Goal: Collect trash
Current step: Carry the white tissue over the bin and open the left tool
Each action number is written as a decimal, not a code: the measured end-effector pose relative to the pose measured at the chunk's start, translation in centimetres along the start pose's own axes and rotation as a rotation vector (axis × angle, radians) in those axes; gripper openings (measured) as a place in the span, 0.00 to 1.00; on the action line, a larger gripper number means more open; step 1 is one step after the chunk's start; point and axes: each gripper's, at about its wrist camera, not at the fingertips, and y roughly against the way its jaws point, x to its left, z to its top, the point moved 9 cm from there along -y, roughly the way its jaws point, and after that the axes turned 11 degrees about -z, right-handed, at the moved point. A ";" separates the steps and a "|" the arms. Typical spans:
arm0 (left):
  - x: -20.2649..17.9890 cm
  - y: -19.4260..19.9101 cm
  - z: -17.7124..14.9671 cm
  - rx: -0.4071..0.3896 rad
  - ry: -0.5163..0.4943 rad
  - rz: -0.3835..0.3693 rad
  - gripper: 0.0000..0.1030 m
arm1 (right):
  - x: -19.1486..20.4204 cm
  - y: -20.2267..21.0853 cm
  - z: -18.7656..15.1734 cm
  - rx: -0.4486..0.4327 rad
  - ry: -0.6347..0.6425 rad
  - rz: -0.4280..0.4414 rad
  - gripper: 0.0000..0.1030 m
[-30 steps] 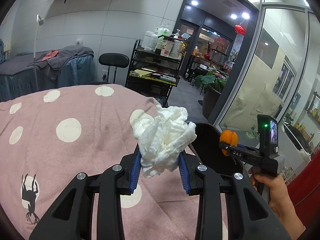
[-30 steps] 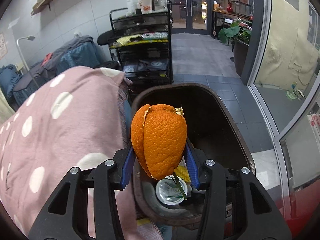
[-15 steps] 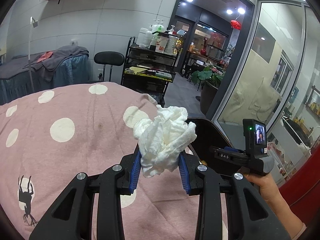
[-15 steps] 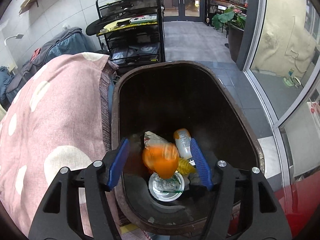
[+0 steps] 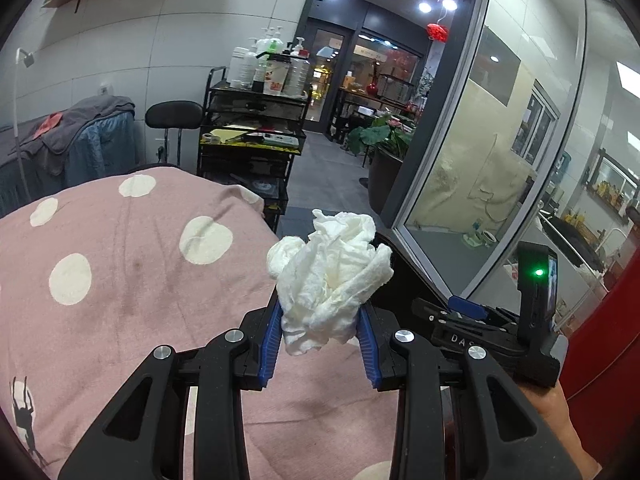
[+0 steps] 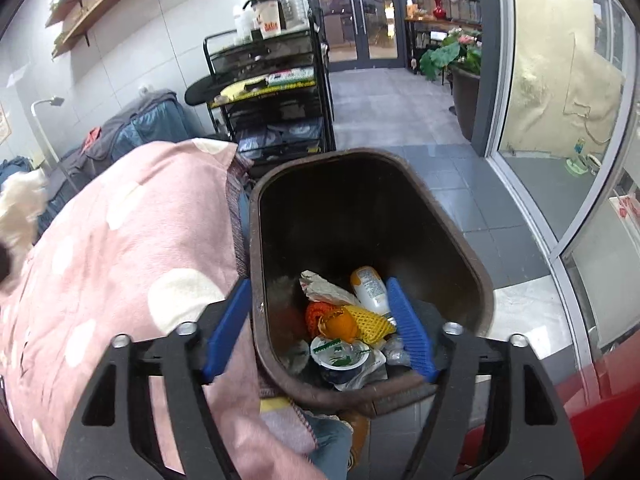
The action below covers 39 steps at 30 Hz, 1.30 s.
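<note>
Now your left tool point(image 5: 318, 346) is clenched on a crumpled white tissue point(image 5: 330, 276), held above the pink polka-dot blanket point(image 5: 120, 280). Your right tool point(image 6: 316, 330) has just been opening and stands released over the brown trash bin point(image 6: 460, 252), nothing between its blue pads. Below it, the orange peel point(image 6: 340, 324) lies in the bin beside a yellow foam net point(image 6: 366, 318) and a yogurt cup point(image 6: 340, 354).
</note>
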 end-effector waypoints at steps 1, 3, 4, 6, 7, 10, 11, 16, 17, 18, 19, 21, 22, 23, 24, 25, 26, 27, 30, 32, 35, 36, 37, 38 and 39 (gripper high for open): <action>-0.4 -0.5 0.0 0.008 -0.008 -0.006 0.32 | -0.1 0.4 -0.1 -0.011 0.003 -0.006 0.71; -1.3 -1.8 0.0 0.032 -0.015 -0.031 0.32 | -0.5 1.3 -0.3 -0.025 0.002 -0.013 0.71; -1.8 -2.3 -0.1 0.042 -0.017 -0.043 0.32 | -0.7 1.6 -0.3 -0.029 -0.004 -0.012 0.71; -2.7 -3.4 -0.1 0.059 -0.030 -0.060 0.32 | -1.2 2.2 -0.6 -0.029 -0.017 -0.009 0.71; -3.1 -4.1 -0.1 0.070 -0.039 -0.066 0.32 | -1.4 2.3 -0.7 -0.026 -0.021 -0.009 0.71; -4.1 -5.7 0.0 0.096 -0.048 -0.087 0.32 | -2.0 2.8 -1.1 -0.022 -0.031 -0.011 0.71; -4.4 -6.3 0.0 0.106 -0.051 -0.092 0.32 | -2.2 3.0 -1.4 -0.022 -0.031 -0.014 0.71; -5.8 -8.6 -0.7 0.152 -0.077 -0.105 0.32 | -3.3 3.5 -2.5 -0.016 -0.044 -0.026 0.71; -6.0 -9.1 -0.8 0.163 -0.077 -0.112 0.32 | -3.5 3.5 -2.7 -0.015 -0.049 -0.027 0.71; -6.0 -9.4 -0.9 0.171 -0.074 -0.117 0.32 | -3.8 3.6 -2.9 -0.013 -0.054 -0.028 0.71; -6.2 -9.8 -1.1 0.180 -0.072 -0.122 0.32 | -4.0 3.6 -3.1 -0.010 -0.060 -0.030 0.71; -6.4 -10.6 -1.3 0.195 -0.074 -0.124 0.32 | -4.6 3.5 -3.4 -0.005 -0.070 -0.035 0.72; -6.6 -10.9 -1.4 0.203 -0.076 -0.124 0.32 | -4.8 3.5 -3.6 -0.002 -0.074 -0.037 0.72; -6.7 -11.2 -1.5 0.211 -0.077 -0.127 0.32 | -5.0 3.5 -3.7 0.001 -0.077 -0.040 0.72; -6.7 -11.6 -1.5 0.219 -0.078 -0.130 0.32 | -5.2 3.6 -3.8 0.002 -0.080 -0.042 0.72; -6.9 -12.0 -1.6 0.228 -0.080 -0.131 0.32 | -5.3 3.7 -4.0 0.003 -0.081 -0.044 0.72; -6.9 -12.3 -1.7 0.235 -0.082 -0.129 0.32 | -5.5 3.8 -4.1 0.003 -0.082 -0.047 0.72; -7.0 -12.7 -1.8 0.244 -0.083 -0.129 0.33 | -5.7 3.8 -4.2 0.004 -0.084 -0.050 0.72; -7.3 -13.8 -2.4 0.281 -0.087 -0.133 0.33 | -6.3 4.2 -4.6 0.003 -0.093 -0.056 0.72; -7.4 -14.4 -2.8 0.298 -0.100 -0.120 0.37 | -6.6 4.3 -4.8 0.000 -0.087 -0.071 0.72; -7.3 -15.1 -3.4 0.333 -0.103 -0.116 0.50 | -7.0 4.5 -5.0 0.005 -0.091 -0.077 0.72; -7.2 -15.2 -3.4 0.339 -0.102 -0.111 0.62 | -7.2 4.5 -5.1 0.008 -0.094 -0.078 0.73; -7.1 -15.2 -3.4 0.334 -0.099 -0.100 0.66 | -7.3 4.6 -5.2 0.010 -0.094 -0.080 0.73; -7.0 -15.1 -3.4 0.323 -0.092 -0.096 0.70 | -7.4 4.6 -5.3 0.010 -0.096 -0.082 0.73; -7.1 -15.1 -3.3 0.320 -0.089 -0.100 0.74 | -7.6 4.7 -5.4 0.010 -0.101 -0.082 0.73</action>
